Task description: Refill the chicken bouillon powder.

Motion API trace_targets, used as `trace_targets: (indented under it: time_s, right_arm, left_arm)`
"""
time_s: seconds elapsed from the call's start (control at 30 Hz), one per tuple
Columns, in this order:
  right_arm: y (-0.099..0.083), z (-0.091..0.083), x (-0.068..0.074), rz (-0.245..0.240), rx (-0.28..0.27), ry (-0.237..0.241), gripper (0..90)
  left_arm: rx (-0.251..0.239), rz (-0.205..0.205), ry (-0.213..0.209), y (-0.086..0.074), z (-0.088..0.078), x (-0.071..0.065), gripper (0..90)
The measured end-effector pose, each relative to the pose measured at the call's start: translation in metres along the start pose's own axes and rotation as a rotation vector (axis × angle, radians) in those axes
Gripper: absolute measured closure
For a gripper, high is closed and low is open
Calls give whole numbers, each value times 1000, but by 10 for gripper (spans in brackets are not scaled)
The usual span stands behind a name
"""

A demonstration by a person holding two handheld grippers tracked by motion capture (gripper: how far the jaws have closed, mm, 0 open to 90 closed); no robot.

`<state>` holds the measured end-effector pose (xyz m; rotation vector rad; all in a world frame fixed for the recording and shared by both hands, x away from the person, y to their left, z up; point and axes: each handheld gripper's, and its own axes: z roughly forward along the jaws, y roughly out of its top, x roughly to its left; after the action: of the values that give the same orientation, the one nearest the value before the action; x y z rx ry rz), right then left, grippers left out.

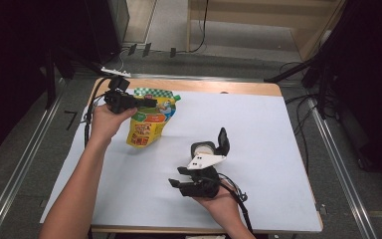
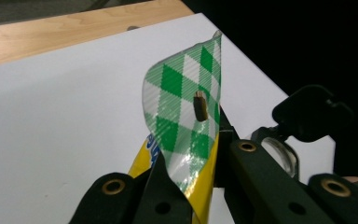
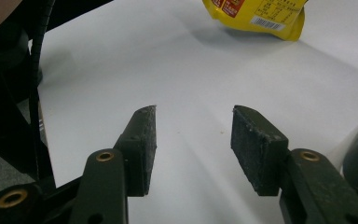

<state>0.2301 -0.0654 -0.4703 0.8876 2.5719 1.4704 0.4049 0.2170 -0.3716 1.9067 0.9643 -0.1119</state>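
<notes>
Item: yellow pouch (image 1: 149, 123) with a green-checked top, near the table's (image 1: 258, 129) far left corner, its lower end on or just above the white sheet; which one is hard to tell. Left gripper (image 1: 146, 103): jaws pressed together on the pouch's checked top edge, holding it up at a tilt. Right gripper (image 1: 178, 177): near the table's front edge, jaws spread with nothing between them, well apart from the pouch. Beside it: a small round container (image 1: 204, 148) with a black flip lid standing open.

The yellow pouch (image 3: 256, 16) is cut off by the right gripper view's top edge.
</notes>
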Motion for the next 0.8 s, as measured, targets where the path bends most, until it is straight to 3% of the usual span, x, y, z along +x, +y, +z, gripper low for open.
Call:
trace_targets:
  time_s: [0.27, 0.43, 0.53, 0.8]
  right_arm:
    - [1, 3, 1, -6, 1, 14, 519]
    - [2, 4, 2, -12, 8, 18, 519]
    - [2, 6, 1, -13, 11, 23, 519]
    - [3, 8, 2, -19, 15, 31, 519]
  left_arm:
    - [9, -2, 18, -7, -12, -2, 870]
    - [16, -3, 6, -9, -17, -4, 840]
    - [22, 6, 30, -11, -21, -7, 820]
    - [19, 8, 15, -15, -28, -11, 756]
